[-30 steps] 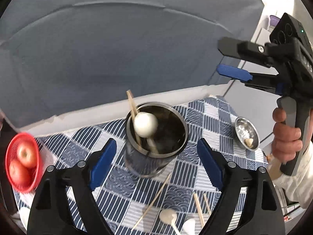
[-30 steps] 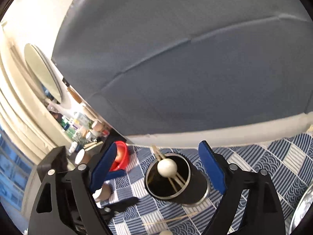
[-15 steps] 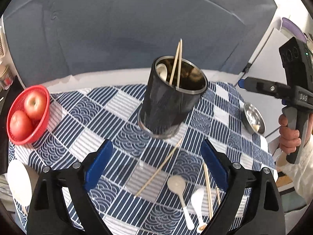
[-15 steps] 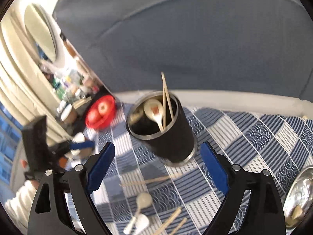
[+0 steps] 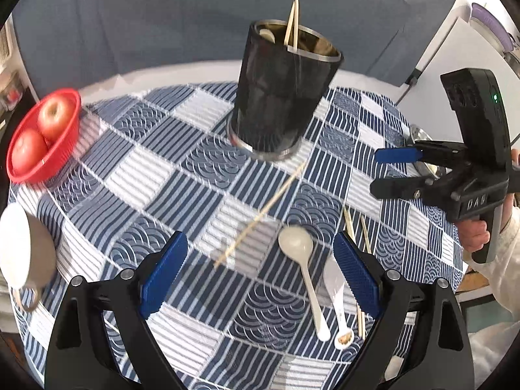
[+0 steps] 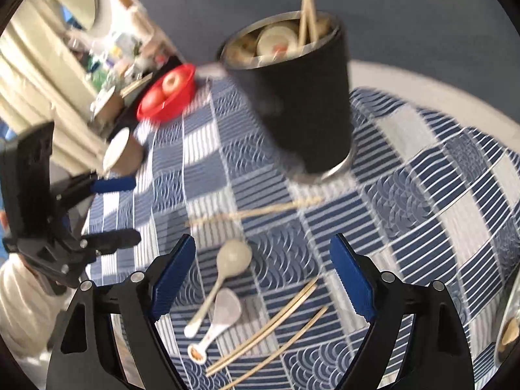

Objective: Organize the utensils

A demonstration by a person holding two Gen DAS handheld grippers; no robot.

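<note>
Step in hand, as judged: approach to a pick. Both tools hang tilted down over the loose utensils; nothing is gripped.

Left to right across the table (image 5: 182, 175), left wrist view:
- Red basket (image 5: 45, 136) at the left edge, two apples in it.
- White cup (image 5: 22, 247) below it, at the near left edge.
- Left hand-held gripper (image 5: 260, 271): jaws wide, empty, a single chopstick (image 5: 260, 214) and a white spoon (image 5: 300, 256) lying on the cloth between them.
- Black holder (image 5: 279, 94) upright near the far edge. It already holds two chopsticks and at least one spoon.
- Second spoon (image 5: 334, 295) just beside the first, partly behind the right pad.
- Two more chopsticks (image 6: 269, 325) side by side, beside the spoons.
- Right hand-held gripper (image 6: 261, 276): jaws wide, empty, over the two spoons.
- Metal dish (image 5: 419, 136) at the right edge, mostly hidden.

Count of loose items: three chopsticks, two spoons.

Next move, as judged: lower one tool until its pads straddle a spoon handle or a chopstick, close, then carry it to the holder. The chopsticks lie flat and thin, so the pads must reach the cloth.
</note>
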